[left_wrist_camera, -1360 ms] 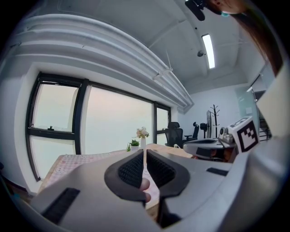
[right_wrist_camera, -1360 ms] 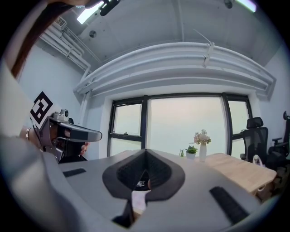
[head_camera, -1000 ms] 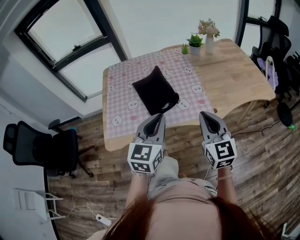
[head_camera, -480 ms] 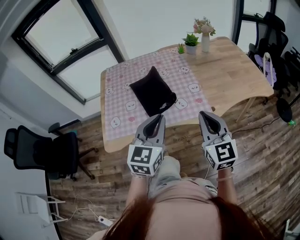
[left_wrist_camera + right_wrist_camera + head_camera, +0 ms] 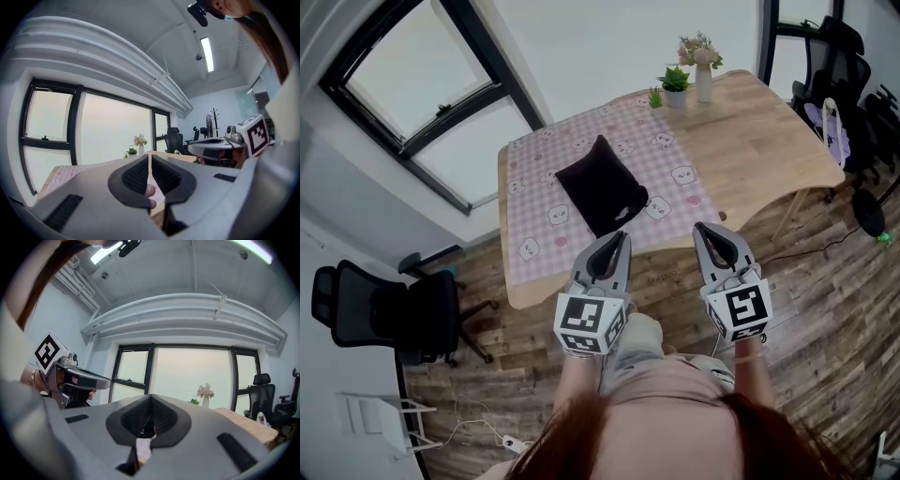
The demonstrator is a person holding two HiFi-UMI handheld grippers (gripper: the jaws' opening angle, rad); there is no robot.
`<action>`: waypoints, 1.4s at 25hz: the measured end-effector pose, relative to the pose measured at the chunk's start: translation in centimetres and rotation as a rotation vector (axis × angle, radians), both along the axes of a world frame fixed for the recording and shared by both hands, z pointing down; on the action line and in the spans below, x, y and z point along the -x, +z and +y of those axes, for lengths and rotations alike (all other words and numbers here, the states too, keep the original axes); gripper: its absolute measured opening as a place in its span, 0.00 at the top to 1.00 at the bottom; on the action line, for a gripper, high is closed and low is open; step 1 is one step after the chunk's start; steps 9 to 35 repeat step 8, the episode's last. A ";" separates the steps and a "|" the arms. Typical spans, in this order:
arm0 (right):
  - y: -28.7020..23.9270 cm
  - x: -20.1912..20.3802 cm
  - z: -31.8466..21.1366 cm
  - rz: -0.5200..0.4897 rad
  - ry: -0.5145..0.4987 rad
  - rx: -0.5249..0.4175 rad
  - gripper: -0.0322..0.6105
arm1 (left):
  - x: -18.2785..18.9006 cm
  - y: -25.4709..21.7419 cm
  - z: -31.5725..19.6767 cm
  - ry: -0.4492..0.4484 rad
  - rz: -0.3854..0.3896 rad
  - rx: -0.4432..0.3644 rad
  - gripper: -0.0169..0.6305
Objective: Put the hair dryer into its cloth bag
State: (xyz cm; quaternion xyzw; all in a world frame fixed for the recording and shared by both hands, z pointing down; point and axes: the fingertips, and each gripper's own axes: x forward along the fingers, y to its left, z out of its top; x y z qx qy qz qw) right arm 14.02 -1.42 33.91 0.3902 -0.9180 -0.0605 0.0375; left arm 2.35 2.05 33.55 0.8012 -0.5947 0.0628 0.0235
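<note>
One black bag [image 5: 600, 185], one checked cloth [image 5: 539, 211], one vase [image 5: 703, 84], two tongs [image 5: 619, 237] [image 5: 701, 229]

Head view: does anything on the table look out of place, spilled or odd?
Nothing is spilled or damaged. The black cloth bag lies askew on the checked tablecloth, and no hair dryer shows anywhere on the table. The flower vase stands upright.

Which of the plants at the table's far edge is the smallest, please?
The tiny green sprig, leftmost of the three; the potted plant beside it is bigger, the flower vase is tallest.
</note>
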 end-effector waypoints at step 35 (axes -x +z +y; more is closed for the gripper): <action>-0.2 0.3 0.0 0.052 0.017 -0.028 0.95 | -0.5 0.2 0.0 0.015 0.003 -0.010 0.94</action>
